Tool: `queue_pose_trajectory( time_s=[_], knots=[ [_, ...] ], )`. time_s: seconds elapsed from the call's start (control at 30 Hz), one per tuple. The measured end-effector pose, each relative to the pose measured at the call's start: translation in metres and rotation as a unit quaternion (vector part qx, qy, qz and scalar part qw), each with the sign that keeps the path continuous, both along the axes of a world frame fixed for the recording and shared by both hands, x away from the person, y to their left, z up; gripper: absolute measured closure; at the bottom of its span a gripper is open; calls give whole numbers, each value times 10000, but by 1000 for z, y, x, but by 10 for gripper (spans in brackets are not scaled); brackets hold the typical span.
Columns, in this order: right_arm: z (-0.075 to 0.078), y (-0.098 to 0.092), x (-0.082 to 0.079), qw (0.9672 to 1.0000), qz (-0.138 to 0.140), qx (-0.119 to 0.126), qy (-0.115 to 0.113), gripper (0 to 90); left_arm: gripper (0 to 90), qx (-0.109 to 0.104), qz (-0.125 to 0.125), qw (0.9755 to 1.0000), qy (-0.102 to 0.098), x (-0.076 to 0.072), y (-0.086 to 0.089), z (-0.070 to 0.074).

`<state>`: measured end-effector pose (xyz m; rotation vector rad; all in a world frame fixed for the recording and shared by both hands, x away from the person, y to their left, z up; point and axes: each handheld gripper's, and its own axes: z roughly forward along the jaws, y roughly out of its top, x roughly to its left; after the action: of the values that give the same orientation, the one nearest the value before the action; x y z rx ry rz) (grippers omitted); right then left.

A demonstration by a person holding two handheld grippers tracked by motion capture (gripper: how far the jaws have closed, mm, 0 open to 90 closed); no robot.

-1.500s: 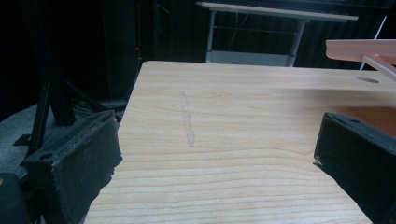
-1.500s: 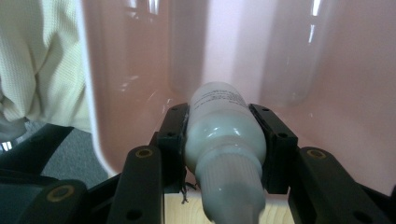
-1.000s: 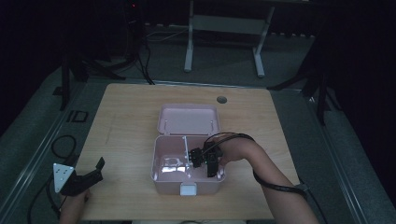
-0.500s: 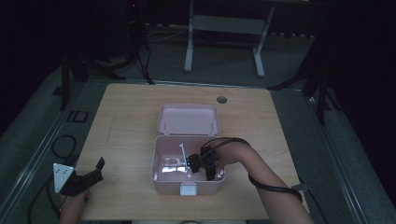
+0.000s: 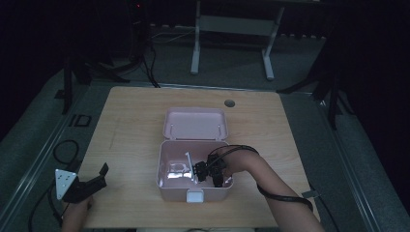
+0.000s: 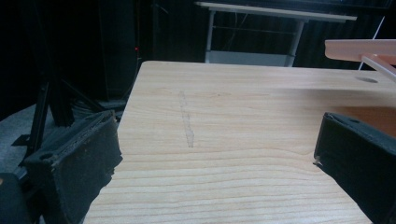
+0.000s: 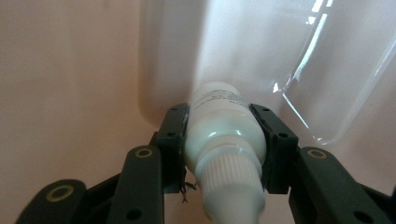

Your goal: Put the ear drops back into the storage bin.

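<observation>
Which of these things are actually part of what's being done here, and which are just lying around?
Part of the job:
- right gripper, shut on the white bottle
- pink box, lid open, gripper inside it
- clear tray in the box

Just lying about:
- left gripper, open, resting at the table edge
- cables on the floor
- metal stand behind

We see a light wooden worktop [image 5: 145,121] with a round cable hole [image 5: 230,103] near its far edge. Beyond that edge, a white metal frame [image 5: 232,29] stands on grey floor [image 5: 300,63]. Left of the worktop, black stands [image 5: 67,82] and cables [image 5: 63,150] lie in shadow. The room behind is dark.
</observation>
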<state>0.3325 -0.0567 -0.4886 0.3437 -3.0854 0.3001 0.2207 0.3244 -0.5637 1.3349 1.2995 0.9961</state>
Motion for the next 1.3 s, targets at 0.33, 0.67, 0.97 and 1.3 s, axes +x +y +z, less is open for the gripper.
queue_pose_trajectory(
  time_s=[0.33,0.67,0.97,1.3],
  knots=[
    [1,-1,0,9999,-83,62,64,554,5,10,2,10000,-5,0,0,0],
    [9,-2,0,9998,-137,154,75,515,5,8,5,10000,-4,0,0,0],
    [51,-5,4,9971,-281,706,-64,356,5,5,6,10000,-2,0,0,0],
    [91,-17,5,9899,-397,1337,-254,172,5,-3,6,10000,-14,0,0,0]
  ],
)
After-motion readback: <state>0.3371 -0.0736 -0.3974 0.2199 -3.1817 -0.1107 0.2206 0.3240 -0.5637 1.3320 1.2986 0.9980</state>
